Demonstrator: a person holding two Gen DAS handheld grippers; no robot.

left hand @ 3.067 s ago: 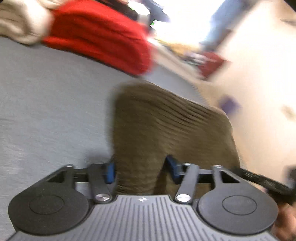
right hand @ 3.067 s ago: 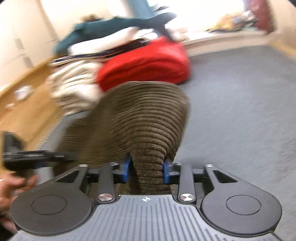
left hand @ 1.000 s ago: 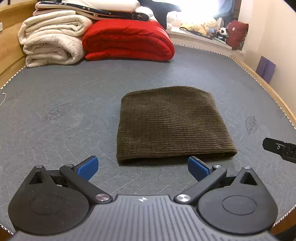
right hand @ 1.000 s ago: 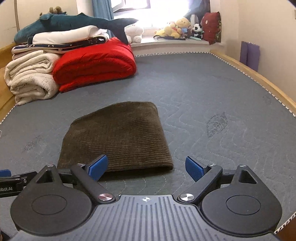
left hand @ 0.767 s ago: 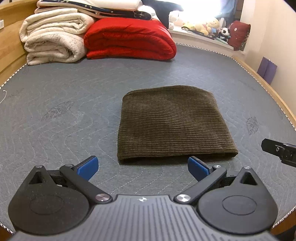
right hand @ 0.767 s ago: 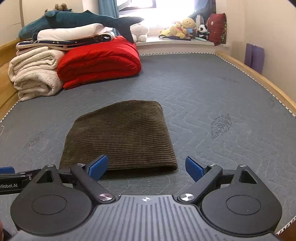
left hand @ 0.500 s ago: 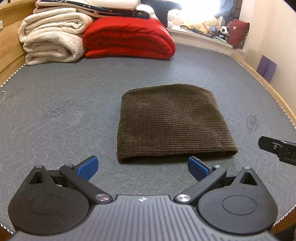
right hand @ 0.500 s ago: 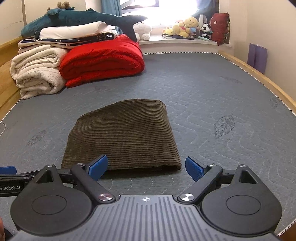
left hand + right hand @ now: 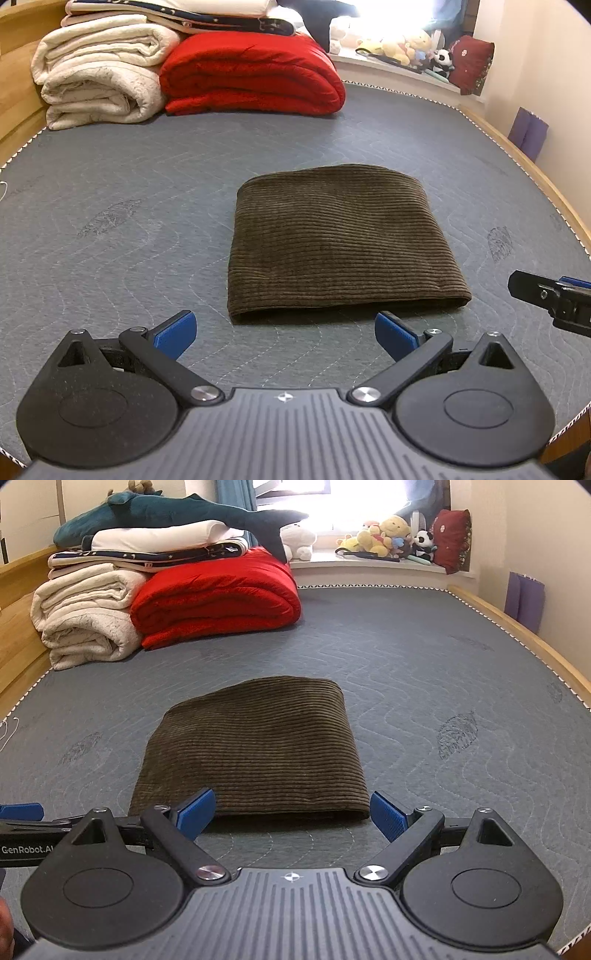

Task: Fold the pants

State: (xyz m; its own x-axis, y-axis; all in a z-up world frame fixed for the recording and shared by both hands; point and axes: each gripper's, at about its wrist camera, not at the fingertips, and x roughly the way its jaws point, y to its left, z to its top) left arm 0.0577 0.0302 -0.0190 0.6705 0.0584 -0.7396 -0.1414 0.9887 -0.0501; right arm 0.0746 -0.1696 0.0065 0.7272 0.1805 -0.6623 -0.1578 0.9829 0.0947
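The brown corduroy pants [image 9: 340, 240] lie folded into a flat rectangle on the grey quilted mattress [image 9: 110, 206]; they also show in the right wrist view [image 9: 255, 746]. My left gripper [image 9: 286, 332] is open and empty, just short of the fold's near edge. My right gripper [image 9: 291, 812] is open and empty, also just short of the near edge. The right gripper's tip shows at the right edge of the left wrist view [image 9: 554, 295]. The left gripper's tip shows at the left edge of the right wrist view [image 9: 22, 819].
Folded white blankets [image 9: 99, 85] and a red quilt [image 9: 251, 77] are stacked at the mattress's far end, with a plush shark [image 9: 166, 513] on top. Plush toys [image 9: 384, 535] sit on the windowsill. A wooden bed frame [image 9: 535, 173] runs along the right side.
Three seconds ago both grippers were shut on the pants, carrying them. Now the pants lie folded and both grippers are open. Over the last second the views shift only slightly.
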